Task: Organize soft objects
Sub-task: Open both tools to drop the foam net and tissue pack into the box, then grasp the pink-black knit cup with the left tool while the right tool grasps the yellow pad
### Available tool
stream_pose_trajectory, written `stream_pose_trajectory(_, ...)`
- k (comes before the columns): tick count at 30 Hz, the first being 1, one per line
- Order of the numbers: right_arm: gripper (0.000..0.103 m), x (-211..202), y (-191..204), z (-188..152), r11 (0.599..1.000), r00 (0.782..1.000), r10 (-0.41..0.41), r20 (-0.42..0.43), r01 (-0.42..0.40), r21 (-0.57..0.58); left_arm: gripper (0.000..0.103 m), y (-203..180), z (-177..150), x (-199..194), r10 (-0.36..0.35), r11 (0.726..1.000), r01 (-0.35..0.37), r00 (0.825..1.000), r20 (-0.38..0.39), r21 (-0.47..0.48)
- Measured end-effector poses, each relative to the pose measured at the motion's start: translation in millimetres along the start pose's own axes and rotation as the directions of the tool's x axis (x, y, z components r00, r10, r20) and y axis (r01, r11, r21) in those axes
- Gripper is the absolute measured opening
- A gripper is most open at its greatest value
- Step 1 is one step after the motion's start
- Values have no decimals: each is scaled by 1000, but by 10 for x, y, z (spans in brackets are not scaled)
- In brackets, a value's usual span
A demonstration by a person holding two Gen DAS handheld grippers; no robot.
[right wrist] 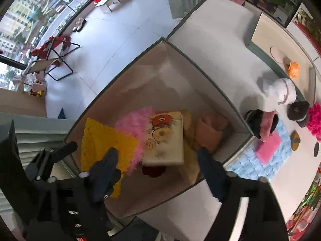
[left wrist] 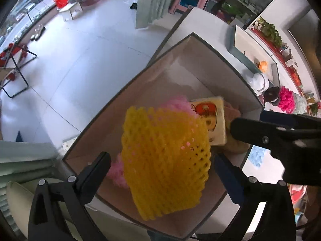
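One yellow foam net (left wrist: 164, 160) — honeycomb mesh, fluffy pink tuft (right wrist: 134, 124), cardboard box (left wrist: 172, 46)

foam net (left wrist: 164, 160): yellow, open mesh pattern
fluffy bundle (right wrist: 134, 124): pale pink
small cushion (right wrist: 166, 138): cream, printed with a red-capped cartoon figure
box (right wrist: 128, 84): brown inside, dark rim
quilted mat (right wrist: 280, 150): light blue
surface (right wrist: 216, 40): white

Net sleeve (right wrist: 100, 140) and cushion (right wrist: 166, 138) lie in the box (right wrist: 210, 76).
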State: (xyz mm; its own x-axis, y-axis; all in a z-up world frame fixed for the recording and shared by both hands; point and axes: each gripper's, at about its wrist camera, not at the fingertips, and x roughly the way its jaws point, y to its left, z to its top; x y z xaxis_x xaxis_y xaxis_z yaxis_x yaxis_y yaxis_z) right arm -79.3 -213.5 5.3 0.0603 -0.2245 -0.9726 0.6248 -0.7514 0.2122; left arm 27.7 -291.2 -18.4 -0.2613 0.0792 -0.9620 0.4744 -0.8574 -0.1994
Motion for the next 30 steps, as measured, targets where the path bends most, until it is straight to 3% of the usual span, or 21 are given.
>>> stream_pose_trajectory(1, 88, -13, -21, 2, 1000, 1000, -6, -1, 6, 9, 103, -8, 11, 8, 0, 1000, 0, 1000, -5, 2)
stream_pose_trajectory(3, 103, -58, -104, -35, 999, 1000, -13, 6, 12, 42, 103, -35, 22, 3, 9, 1000, -8, 1000, -6, 22)
stream_pose_trajectory(7, 103, -194, -393, -228, 990, 999, 42, 30, -46, 136, 103, -147, 48, 3, 37, 996, -35, 999, -17, 85)
stream_pose_trajectory(11, 103, -258, -728, -477, 969, 999, 24, 48, -35, 243, 103, -215, 72, 31, 23, 996, -17, 998, -60, 88)
stream_pose_trajectory(15, 103, -254, -1250, -949, 903, 999, 15, 52, -36, 429, 103, -366, 73, -13, 49, 992, -40, 996, -71, 119)
stream_pose_trajectory(19, 103, -109, -1726, -1466, 848, 1000, 5, -14, 3, 530, 103, -736, 36, -111, 59, 984, -49, 997, -52, 173)
stream_pose_trajectory(25, 103, 36, -2299, -2079, 779, 996, 17, -88, 42, 625, 103, -1534, -80, -111, 10, 964, 3, 999, -46, 264)
stream_pose_trajectory(28, 103, 46, -2531, -2244, 766, 996, 20, -91, 43, 641, 103, -1955, -201, 183, -2, 958, 37, 992, -123, 284)
stream_pose_trajectory(30, 103, 51, -2649, -2307, 765, 995, 16, -95, 48, 642, 103, -2179, -299, 449, 36, 959, 13, 985, -166, 284)
